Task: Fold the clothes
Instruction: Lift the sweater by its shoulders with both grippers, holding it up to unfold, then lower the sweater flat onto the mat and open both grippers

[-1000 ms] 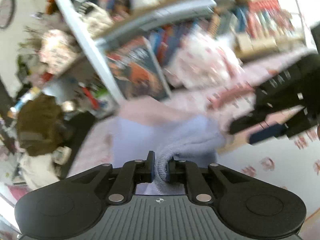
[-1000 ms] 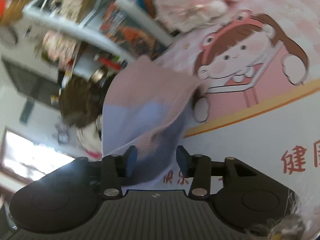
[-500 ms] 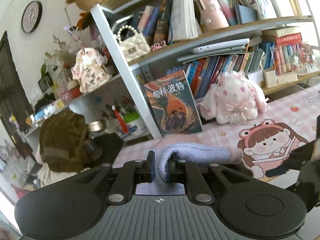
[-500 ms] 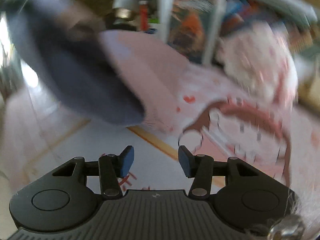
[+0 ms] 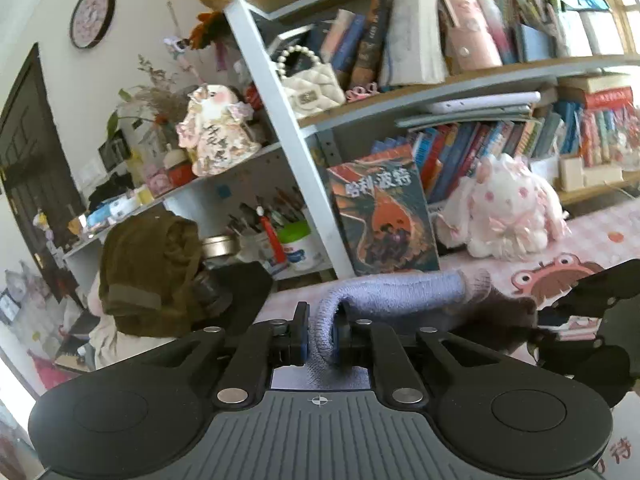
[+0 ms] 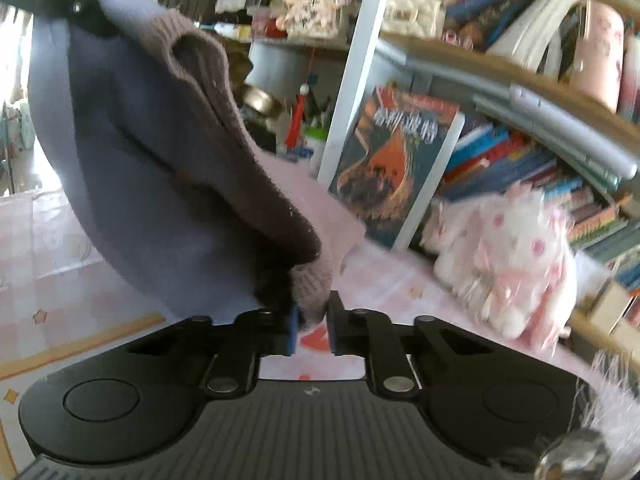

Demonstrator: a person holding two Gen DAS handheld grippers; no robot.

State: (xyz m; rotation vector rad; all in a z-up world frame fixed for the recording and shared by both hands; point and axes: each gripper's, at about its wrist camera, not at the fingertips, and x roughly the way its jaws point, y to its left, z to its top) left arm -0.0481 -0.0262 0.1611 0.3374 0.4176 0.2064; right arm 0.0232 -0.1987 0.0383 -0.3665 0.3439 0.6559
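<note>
A lilac knit garment (image 5: 400, 284) with a mauve ribbed hem hangs in the air between both grippers. My left gripper (image 5: 320, 336) is shut on one corner of the lilac knit. In the right wrist view the same garment (image 6: 132, 168) droops down from the upper left, and my right gripper (image 6: 312, 328) is shut on its ribbed hem corner (image 6: 312, 280). The right gripper's black body (image 5: 592, 320) shows at the right edge of the left wrist view, level with the stretched knit. The garment's lower part is hidden behind the gripper bodies.
A pink cartoon-print tablecloth (image 6: 60, 248) covers the table below. Behind it stands a white shelf post (image 5: 280, 140) with rows of books, an upright book (image 5: 384, 216), a pink-and-white plush toy (image 5: 508, 212) and a brown bag (image 5: 148, 272) on the left.
My right gripper was open and apart from the garment; it has come in and shut on the ribbed hem. The left gripper rose and steadied, still holding its corner.
</note>
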